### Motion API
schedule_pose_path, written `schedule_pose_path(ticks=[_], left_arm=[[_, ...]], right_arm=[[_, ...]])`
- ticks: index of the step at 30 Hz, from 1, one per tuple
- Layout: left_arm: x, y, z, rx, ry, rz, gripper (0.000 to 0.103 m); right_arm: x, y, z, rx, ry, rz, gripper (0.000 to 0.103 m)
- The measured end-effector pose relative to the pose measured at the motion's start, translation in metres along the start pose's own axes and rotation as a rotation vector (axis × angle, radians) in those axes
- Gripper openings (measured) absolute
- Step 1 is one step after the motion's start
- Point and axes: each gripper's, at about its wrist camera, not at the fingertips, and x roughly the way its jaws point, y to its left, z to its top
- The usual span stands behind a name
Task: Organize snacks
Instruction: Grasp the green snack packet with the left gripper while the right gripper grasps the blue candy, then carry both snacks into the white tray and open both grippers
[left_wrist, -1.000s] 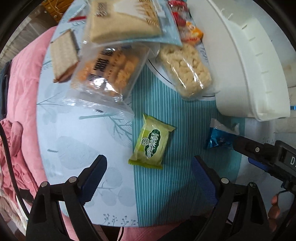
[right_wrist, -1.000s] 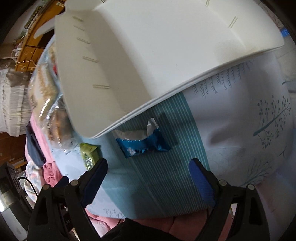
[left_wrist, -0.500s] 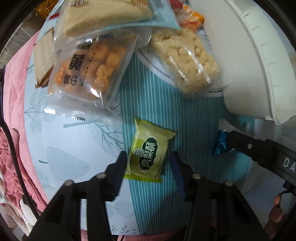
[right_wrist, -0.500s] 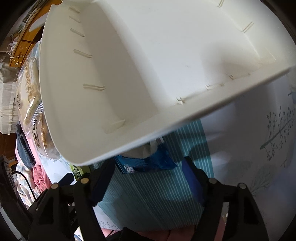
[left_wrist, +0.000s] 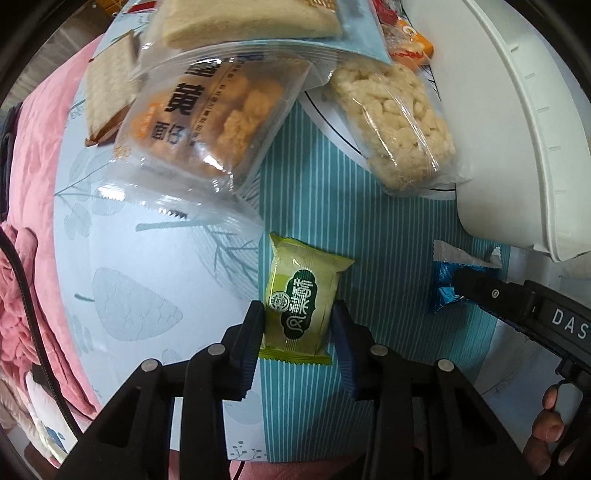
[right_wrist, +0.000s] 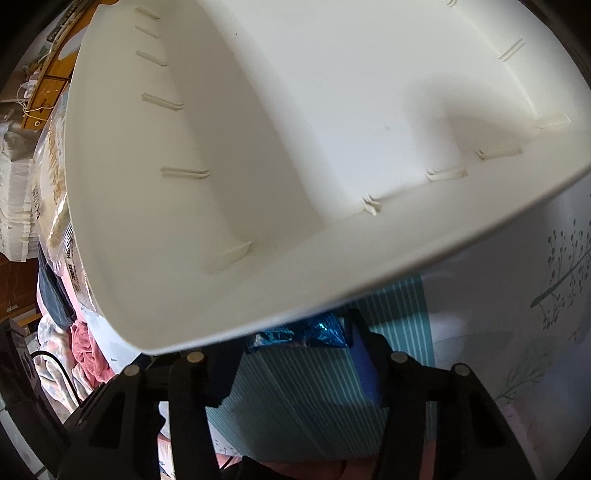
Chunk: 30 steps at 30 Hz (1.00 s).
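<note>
A small green snack packet (left_wrist: 300, 308) lies on the striped tablecloth. My left gripper (left_wrist: 298, 325) has closed in around it, its fingers (left_wrist: 255, 325) touching both sides of the packet. A blue foil packet (left_wrist: 447, 288) lies to the right, below the white bin (left_wrist: 517, 122). My right gripper (right_wrist: 295, 341) sits around the blue packet (right_wrist: 314, 332) under the bin's rim (right_wrist: 332, 295), with its fingers against the packet's ends; one finger (left_wrist: 491, 295) shows in the left wrist view.
Larger snack bags lie at the back: an orange cracker bag (left_wrist: 218, 122), a puffed rice bag (left_wrist: 399, 122), wafers (left_wrist: 110, 85) and a biscuit pack (left_wrist: 251, 22). A pink blanket (left_wrist: 29, 206) lies past the table's left edge.
My left gripper moved forward and closed from wide open onto the green packet. My right gripper moved in under the bin's rim and closed onto the blue packet.
</note>
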Motion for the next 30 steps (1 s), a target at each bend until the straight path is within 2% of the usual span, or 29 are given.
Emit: schedule_pose_path(ticks=[7,11,19,24,30], left_arm=[[-0.026,0.007,-0.018,-0.016,-0.041,0.02,0.035],[-0.051,0.002,-0.027,-0.019,-0.07,0.016,0.035],[-0.103,-0.012,-0.044,0.006,-0.159,-0.02,0.035],[-0.138,-0.051,-0.053,0.02,-0.211,-0.049,0.035],[-0.175,-0.097,-0.054,0.04,-0.299,-0.066,0.035]], right_arm=[[-0.008,-0.006,-0.007,-0.028,0.012,0.009,0.037],[-0.016,-0.015,-0.011,-0.04,0.019,0.005,0.036],[-0.048,-0.042,-0.026,-0.062,0.015,0.061,0.036],[-0.079,-0.065,-0.037,-0.073,-0.024,0.099,0.036],[-0.118,-0.078,-0.044,-0.104,-0.137,0.157,0.036]])
